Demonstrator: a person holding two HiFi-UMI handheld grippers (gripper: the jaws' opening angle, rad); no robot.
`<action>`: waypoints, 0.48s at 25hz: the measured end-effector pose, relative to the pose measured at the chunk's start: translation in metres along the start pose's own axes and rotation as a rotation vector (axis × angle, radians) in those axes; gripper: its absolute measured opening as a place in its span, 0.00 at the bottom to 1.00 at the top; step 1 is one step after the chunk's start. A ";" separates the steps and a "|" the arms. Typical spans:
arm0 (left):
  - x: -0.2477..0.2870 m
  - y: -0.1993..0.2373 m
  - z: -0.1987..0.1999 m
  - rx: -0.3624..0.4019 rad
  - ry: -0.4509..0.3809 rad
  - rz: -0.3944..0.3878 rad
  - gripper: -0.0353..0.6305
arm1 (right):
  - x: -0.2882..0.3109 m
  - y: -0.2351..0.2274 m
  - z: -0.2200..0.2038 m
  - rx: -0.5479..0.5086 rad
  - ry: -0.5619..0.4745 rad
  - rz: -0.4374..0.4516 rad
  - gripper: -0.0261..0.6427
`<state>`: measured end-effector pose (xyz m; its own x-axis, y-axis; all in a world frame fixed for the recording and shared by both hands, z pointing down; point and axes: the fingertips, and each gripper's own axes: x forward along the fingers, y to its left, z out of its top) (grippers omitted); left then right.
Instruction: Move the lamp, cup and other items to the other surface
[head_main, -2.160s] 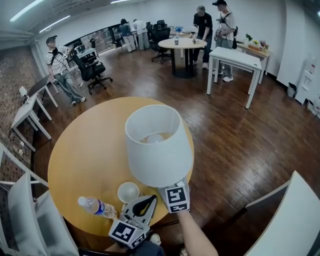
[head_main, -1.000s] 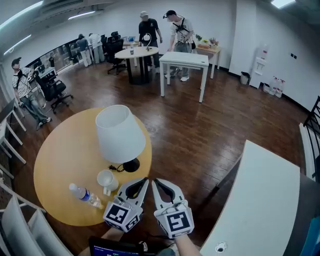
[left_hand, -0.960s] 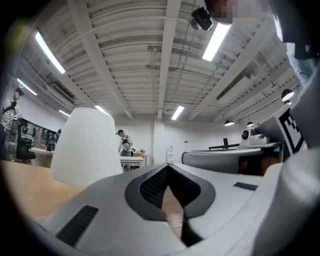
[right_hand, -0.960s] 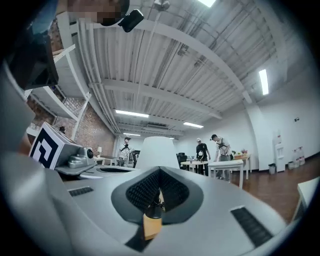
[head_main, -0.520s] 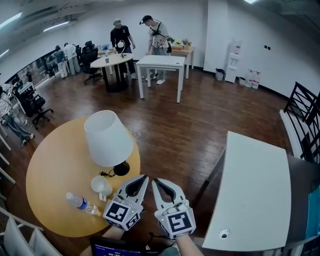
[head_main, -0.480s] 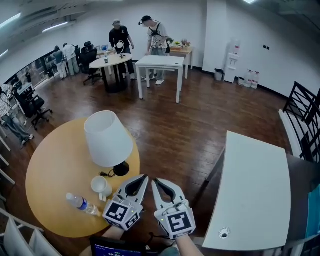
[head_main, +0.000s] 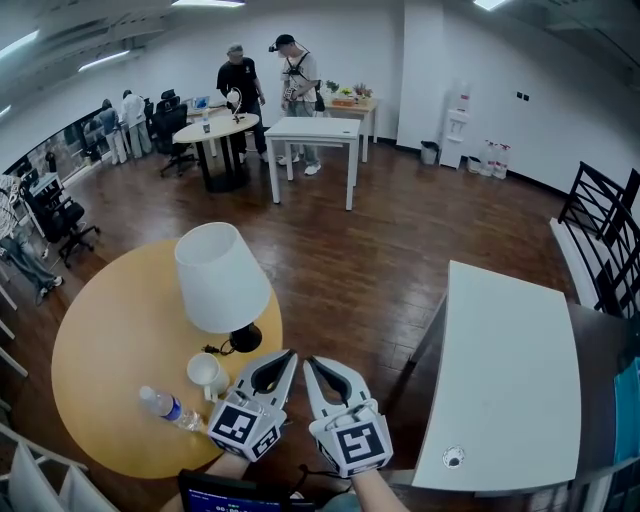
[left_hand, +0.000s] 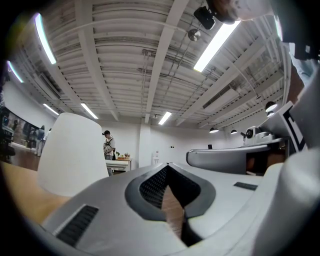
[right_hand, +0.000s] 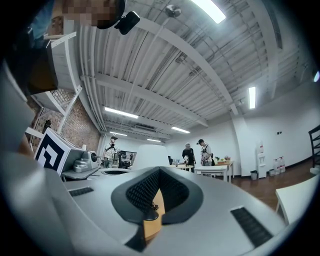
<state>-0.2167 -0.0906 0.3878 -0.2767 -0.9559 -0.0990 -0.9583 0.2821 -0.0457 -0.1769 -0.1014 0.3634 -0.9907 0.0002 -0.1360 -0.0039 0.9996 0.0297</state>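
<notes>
In the head view, with 12 o'clock at the top of the picture, the left tongs (head_main: 288, 356) and the right tongs (head_main: 310, 362) sit side by side at 6 o'clock, tips pointing toward 12, over the dark wooden floor (head_main: 350, 270). Both are closed and empty. In the left gripper view the left tongs (left_hand: 167, 165) meet at the tip with nothing between them. In the right gripper view the right tongs (right_hand: 159, 169) are likewise shut on nothing.

The round yellow surface (head_main: 110, 340) fills the picture's 8 to 9 o'clock side and carries all three task items. The lamp (head_main: 222, 278), with a white shade and a black base, stands upright near that surface's 2 o'clock edge, at 11 o'clock from the tongs. The white cup (head_main: 205, 371) stands just beside the lamp's base, at 9 o'clock from the left tongs and close to them. The clear water bottle (head_main: 165, 407) lies on its side at the cup's 8 o'clock, near the round surface's rim.

The long white surface (head_main: 510, 370) lies at 3 o'clock from the tongs, well apart from the round one, with floor between them.

Far off at 12 o'clock, two people (head_main: 265, 75) stand by other tables.
</notes>
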 end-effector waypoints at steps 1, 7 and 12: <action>-0.002 0.001 0.000 0.000 0.001 0.000 0.07 | 0.000 0.003 0.000 -0.002 0.005 0.003 0.04; -0.013 0.000 0.008 0.005 -0.007 0.001 0.07 | -0.004 0.015 0.005 -0.013 0.017 0.005 0.04; -0.016 -0.001 0.013 0.004 -0.015 -0.009 0.07 | -0.006 0.016 0.008 -0.018 0.018 -0.010 0.04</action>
<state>-0.2104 -0.0741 0.3767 -0.2670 -0.9570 -0.1133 -0.9604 0.2739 -0.0507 -0.1699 -0.0848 0.3572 -0.9928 -0.0109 -0.1189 -0.0165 0.9988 0.0461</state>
